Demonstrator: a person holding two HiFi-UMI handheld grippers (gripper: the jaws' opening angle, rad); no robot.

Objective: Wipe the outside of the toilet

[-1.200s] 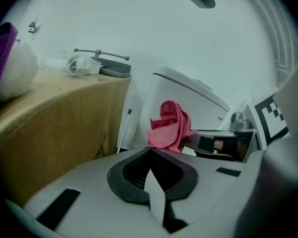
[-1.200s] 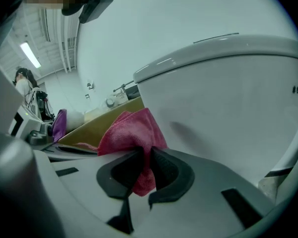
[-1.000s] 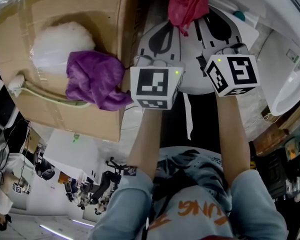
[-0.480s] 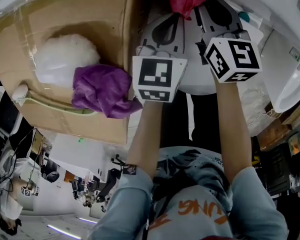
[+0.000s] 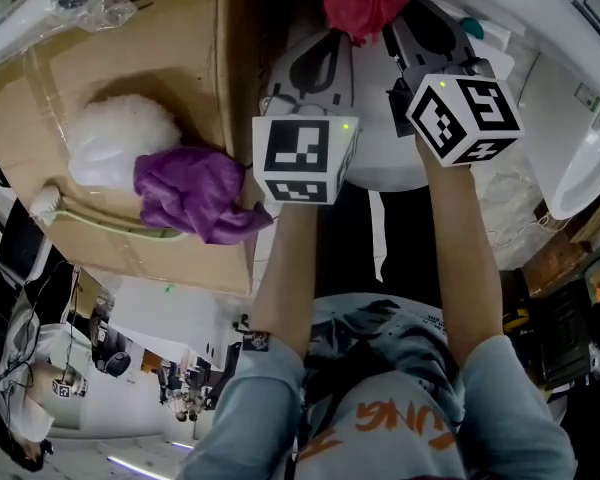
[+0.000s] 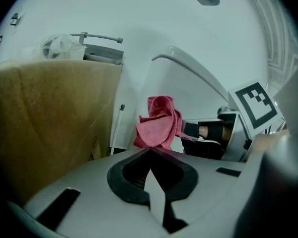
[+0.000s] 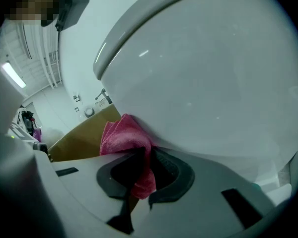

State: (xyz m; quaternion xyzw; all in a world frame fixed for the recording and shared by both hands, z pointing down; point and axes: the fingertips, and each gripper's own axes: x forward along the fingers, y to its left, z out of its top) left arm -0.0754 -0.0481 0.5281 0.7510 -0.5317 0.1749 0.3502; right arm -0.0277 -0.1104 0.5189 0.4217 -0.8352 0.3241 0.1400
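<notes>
Pink cloth (image 7: pixel 121 135) now sits farther up toilet (image 7: pixel 213 83) than a second ago. My right claw (image 7: pixel 139 155) pinches it against the white bowl. My left claw (image 6: pixel 150 150) pressed together, empty, alongside. Purple rag (image 5: pixel 190 193) on cardboard box (image 5: pixel 130 58).

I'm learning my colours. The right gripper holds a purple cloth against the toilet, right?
No, the cloth is pink, not purple. The right gripper holds a pink cloth against the toilet. The right gripper view shows it.
</notes>
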